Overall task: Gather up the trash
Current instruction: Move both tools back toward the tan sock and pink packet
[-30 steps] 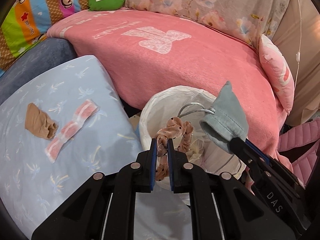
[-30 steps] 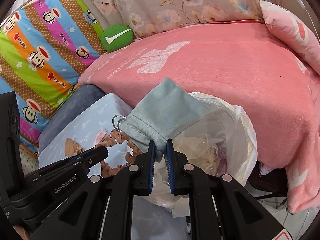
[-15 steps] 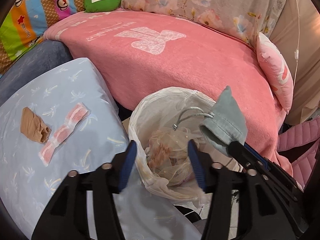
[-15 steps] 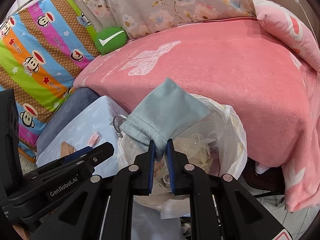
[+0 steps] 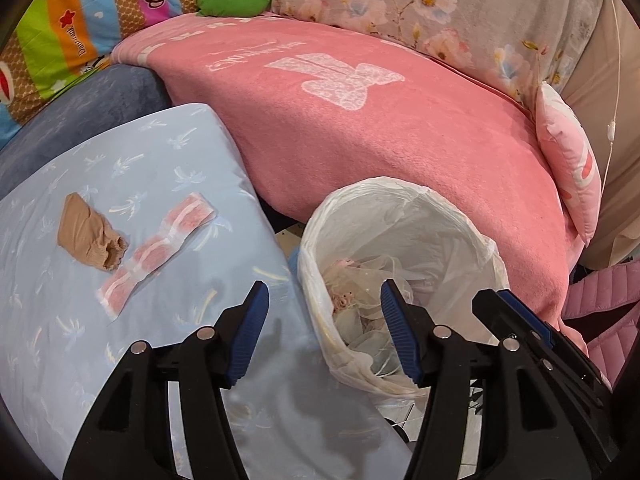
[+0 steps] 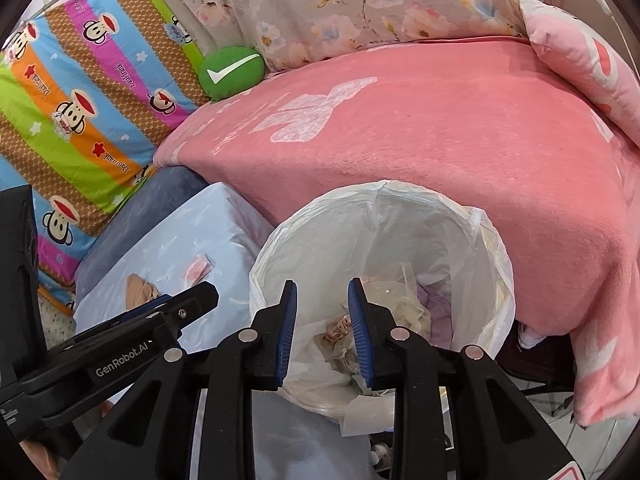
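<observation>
With both loads dropped, right gripper (image 6: 322, 330) jaws just opening, empty over bin (image 6: 496, 280). Left gripper (image 5: 322, 334) wide, empty. Next: stocking (image 5: 90, 236), grip its bunched end

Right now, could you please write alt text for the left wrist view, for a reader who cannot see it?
The open left gripper hangs empty over the rim of a white-lined trash bin holding crumpled scraps. To its left, a tan stocking and a pink-and-white wrapper strip lie on a pale blue cushion, beside a pink blanket.
</observation>
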Demonstrator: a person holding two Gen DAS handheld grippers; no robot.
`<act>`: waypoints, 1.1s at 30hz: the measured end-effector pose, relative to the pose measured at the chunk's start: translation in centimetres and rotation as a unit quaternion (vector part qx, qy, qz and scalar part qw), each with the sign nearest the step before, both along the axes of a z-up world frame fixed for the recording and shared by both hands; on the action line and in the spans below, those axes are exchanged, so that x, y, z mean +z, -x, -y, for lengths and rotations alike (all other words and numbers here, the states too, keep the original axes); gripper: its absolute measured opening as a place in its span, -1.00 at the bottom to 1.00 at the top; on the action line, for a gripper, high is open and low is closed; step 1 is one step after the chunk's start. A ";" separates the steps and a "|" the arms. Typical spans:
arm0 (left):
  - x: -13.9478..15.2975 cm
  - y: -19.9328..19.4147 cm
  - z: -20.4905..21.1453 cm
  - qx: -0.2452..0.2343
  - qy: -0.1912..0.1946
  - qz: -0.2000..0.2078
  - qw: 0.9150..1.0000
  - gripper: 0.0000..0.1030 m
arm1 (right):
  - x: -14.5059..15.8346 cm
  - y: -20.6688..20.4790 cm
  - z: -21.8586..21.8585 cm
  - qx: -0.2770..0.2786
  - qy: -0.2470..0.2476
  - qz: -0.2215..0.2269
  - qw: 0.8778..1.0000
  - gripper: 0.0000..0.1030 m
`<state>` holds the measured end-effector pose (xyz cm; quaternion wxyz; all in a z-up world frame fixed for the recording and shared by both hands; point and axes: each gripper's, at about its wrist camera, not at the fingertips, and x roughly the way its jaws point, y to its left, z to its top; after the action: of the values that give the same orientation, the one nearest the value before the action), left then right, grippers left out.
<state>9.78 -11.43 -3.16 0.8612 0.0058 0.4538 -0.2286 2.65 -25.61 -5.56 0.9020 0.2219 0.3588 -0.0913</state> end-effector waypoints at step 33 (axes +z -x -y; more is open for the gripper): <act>-1.7 -1.8 -13.3 0.146 -0.016 -0.009 0.989 0.30 | -1.1 -4.6 -12.7 0.132 0.023 -0.039 0.990 -0.19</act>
<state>11.54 1.82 -4.86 0.8809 -0.0487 0.4616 -0.0928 7.24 -12.86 -6.64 0.8964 0.1482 0.4175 0.0121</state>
